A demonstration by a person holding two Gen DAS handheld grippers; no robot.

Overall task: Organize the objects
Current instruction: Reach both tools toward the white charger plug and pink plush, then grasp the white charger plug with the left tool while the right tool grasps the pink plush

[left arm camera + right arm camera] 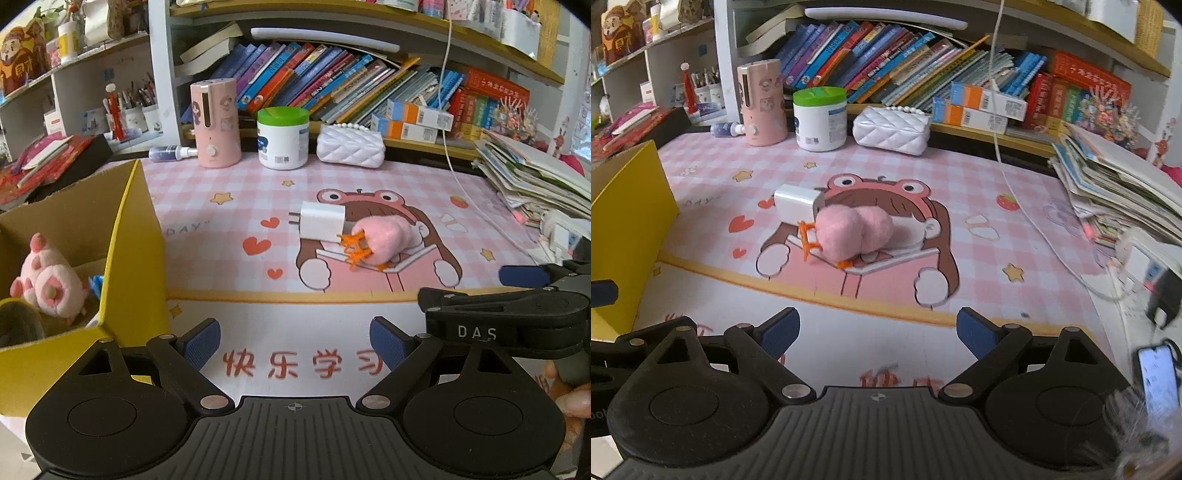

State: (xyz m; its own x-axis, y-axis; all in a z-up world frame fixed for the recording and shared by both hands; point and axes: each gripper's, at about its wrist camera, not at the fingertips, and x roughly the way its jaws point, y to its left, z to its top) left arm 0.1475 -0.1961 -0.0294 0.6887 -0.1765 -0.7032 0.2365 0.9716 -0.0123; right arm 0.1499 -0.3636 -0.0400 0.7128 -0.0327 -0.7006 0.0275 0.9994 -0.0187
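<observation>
Left wrist view: left gripper (293,341) and right gripper (877,332) both spread, empty | white plug charger (322,220) touching fluffy pink toy (384,238) mid-mat | looks like approach step | next: grab one, drop into yellow cardboard box (129,258)

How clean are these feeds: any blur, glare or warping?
Left wrist: sharp at the charger, shelves bowed by fisheye, corners vignetted. Right wrist: sharp mid-mat at the pink toy, smeared bottom right around the phone; no strong glare in either.

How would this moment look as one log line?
left gripper: open, empty | right gripper: open, empty | white charger, pink fuzzy toy: touching, on mat | plush: in box
</observation>
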